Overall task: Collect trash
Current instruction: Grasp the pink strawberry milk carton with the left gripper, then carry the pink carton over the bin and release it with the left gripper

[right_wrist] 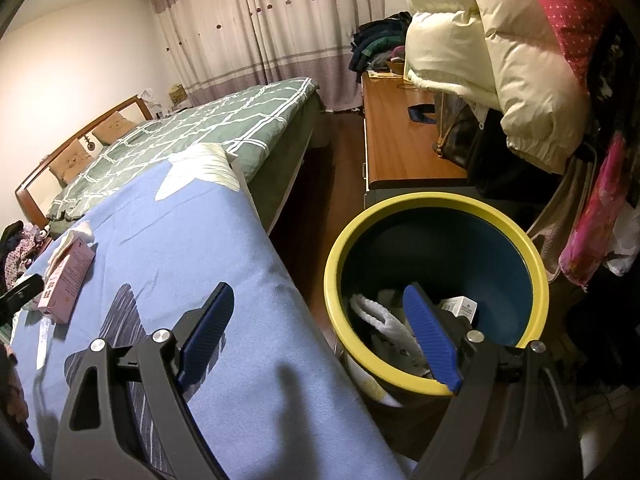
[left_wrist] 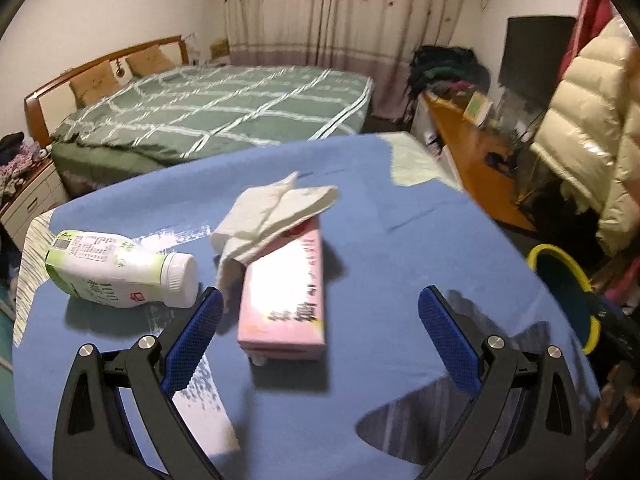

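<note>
Left wrist view | carton (left_wrist: 286,300): light, stiff, grip long sides | tissue (left_wrist: 272,216): soft | left gripper (left_wrist: 320,316), right gripper (right_wrist: 320,328): fingers spread, empty

blue-covered table (left_wrist: 400,240) carries a pink carton (left_wrist: 286,300) lying flat, a crumpled tissue (left_wrist: 272,212) draped on its far end. white bottle (left_wrist: 116,272) on its side just left.

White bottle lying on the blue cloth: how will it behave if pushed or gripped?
The bottle lies on its side and looks cylindrical, so a push probably rolls it. Its glossy label may slip between pads. Contents aren't visible, so weight is uncertain. Left hand-held gripper is open nearby.
</note>
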`<control>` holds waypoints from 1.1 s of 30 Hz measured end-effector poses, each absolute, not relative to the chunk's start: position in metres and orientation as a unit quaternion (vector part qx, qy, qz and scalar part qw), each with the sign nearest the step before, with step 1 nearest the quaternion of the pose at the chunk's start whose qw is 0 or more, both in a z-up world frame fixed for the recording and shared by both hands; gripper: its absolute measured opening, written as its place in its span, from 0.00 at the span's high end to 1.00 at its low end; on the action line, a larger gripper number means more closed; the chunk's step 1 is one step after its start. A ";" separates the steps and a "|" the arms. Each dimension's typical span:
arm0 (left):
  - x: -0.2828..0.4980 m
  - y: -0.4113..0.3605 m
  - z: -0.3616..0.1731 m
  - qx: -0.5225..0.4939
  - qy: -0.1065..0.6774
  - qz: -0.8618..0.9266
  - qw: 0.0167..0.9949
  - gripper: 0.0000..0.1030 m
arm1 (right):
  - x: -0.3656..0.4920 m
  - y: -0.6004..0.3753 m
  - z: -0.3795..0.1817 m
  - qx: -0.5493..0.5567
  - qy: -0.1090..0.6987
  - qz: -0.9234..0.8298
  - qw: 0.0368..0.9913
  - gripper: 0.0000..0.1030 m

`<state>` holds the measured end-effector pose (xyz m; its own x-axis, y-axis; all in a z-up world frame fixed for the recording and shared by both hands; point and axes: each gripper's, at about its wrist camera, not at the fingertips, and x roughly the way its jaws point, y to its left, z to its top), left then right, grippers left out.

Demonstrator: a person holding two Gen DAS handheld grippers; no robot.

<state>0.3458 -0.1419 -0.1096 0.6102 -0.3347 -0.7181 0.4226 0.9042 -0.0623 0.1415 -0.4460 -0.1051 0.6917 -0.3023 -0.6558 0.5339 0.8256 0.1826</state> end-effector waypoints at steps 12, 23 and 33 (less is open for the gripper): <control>0.392 -0.149 -0.148 0.049 0.467 -0.179 0.865 0.36 | 0.143 -0.449 -0.111 0.199 0.325 -0.225 0.897 0.20; 0.356 -0.128 -0.149 0.050 0.481 -0.188 0.855 0.51 | 0.142 -0.453 -0.113 0.212 0.326 -0.218 0.895 0.20; 0.254 -0.095 -0.138 0.058 0.472 -0.220 0.852 0.51 | 0.140 -0.453 -0.111 0.209 0.316 -0.221 0.898 0.20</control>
